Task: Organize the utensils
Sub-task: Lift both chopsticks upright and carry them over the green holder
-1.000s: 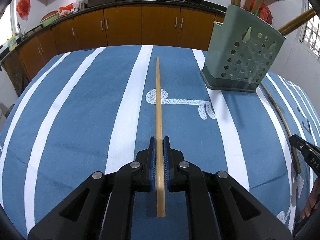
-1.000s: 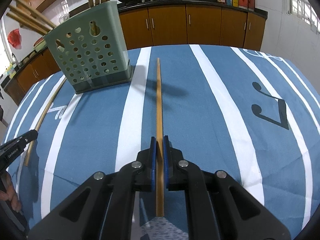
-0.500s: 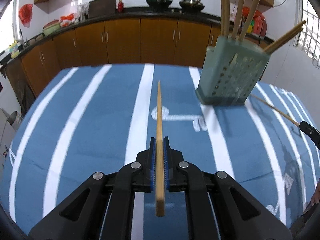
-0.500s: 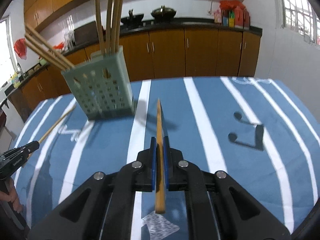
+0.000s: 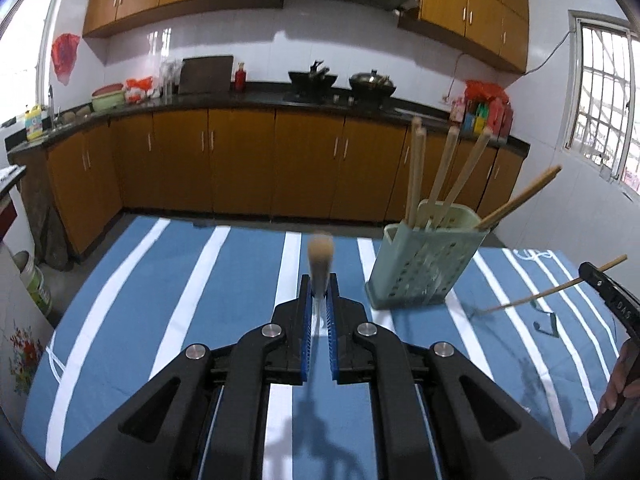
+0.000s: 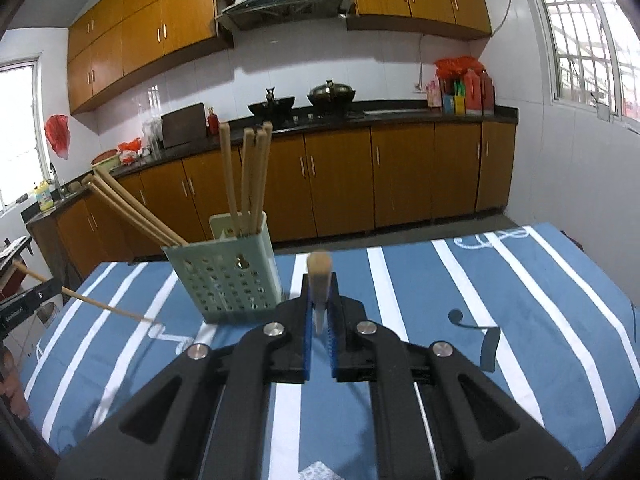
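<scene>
My left gripper (image 5: 319,292) is shut on a wooden chopstick (image 5: 320,258), held high above the table and pointing at the camera, end-on and blurred. My right gripper (image 6: 319,292) is shut on another chopstick (image 6: 319,266) in the same way. The green perforated utensil holder (image 5: 420,268) stands on the blue striped tablecloth (image 5: 168,300) with several chopsticks upright in it; it is to the right of my left gripper and, in the right wrist view (image 6: 224,276), to the left of my right gripper. Each view shows the other gripper's chopstick (image 5: 552,290) (image 6: 100,304) slanting down toward the cloth.
Kitchen cabinets (image 5: 240,164) and a counter with woks (image 5: 372,80) lie beyond the table's far edge. A white bucket (image 5: 34,280) stands on the floor at the left. The table's right edge (image 6: 600,276) is near a white wall.
Both grippers have lifted their chopsticks off the cloth and tilted them up, so the sticks now point at the cameras. The holder now looks farther away and lower.
</scene>
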The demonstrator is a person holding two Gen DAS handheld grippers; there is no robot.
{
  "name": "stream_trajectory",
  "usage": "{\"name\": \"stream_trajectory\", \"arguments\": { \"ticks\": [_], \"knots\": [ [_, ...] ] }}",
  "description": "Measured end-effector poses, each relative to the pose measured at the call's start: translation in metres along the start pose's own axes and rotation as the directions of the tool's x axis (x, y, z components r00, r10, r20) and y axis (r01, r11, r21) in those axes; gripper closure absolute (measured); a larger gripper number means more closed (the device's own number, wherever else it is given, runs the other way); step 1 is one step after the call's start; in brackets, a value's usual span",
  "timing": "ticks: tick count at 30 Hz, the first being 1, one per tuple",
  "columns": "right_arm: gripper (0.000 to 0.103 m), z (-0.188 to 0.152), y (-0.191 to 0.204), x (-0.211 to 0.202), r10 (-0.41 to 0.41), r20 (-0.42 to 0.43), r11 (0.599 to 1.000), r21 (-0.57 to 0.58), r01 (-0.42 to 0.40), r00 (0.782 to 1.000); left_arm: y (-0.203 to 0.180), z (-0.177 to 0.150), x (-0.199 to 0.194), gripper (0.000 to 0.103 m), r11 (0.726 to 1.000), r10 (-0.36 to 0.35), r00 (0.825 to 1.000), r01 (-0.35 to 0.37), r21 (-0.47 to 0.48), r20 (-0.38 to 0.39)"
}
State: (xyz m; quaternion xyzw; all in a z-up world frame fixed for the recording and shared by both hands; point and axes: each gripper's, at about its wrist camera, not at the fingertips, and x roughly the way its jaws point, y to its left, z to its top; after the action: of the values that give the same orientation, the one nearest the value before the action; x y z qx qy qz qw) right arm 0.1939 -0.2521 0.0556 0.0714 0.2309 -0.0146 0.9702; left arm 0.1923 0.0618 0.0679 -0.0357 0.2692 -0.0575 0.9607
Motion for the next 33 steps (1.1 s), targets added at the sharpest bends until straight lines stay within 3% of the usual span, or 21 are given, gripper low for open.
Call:
{"name": "stream_trajectory", "arguments": {
  "ticks": [9,16,22,26,33],
  "knots": [
    [0.095,0.009,0.008,-0.004,0.021,0.02,1.0,-0.021,-0.021,1.0,-0.008,0.008,-0.004,0.096,1.0,-0.022,1.0,0.021,0.021,0.017],
    [0.095,0.044,0.003,-0.03,0.116,0.07,0.993,0.02,-0.118,0.991,-0.019,0.021,-0.025,0.096,0.993,-0.114,0.992,0.113,0.03,0.055],
    [0.095,0.082,0.008,-0.064,0.194,0.185,0.98,0.015,-0.201,0.963,-0.045,0.044,-0.051,0.096,0.976,-0.215,0.969,0.207,0.069,0.125],
    [0.095,0.105,0.02,-0.078,0.207,0.277,0.977,-0.02,-0.21,0.938,-0.069,0.066,-0.06,0.096,0.965,-0.257,0.946,0.242,0.099,0.196],
    [0.095,0.127,0.041,-0.068,0.205,0.369,0.979,-0.075,-0.191,0.907,-0.089,0.1,-0.053,0.096,0.972,-0.236,0.916,0.221,0.082,0.323]
  ]
}}
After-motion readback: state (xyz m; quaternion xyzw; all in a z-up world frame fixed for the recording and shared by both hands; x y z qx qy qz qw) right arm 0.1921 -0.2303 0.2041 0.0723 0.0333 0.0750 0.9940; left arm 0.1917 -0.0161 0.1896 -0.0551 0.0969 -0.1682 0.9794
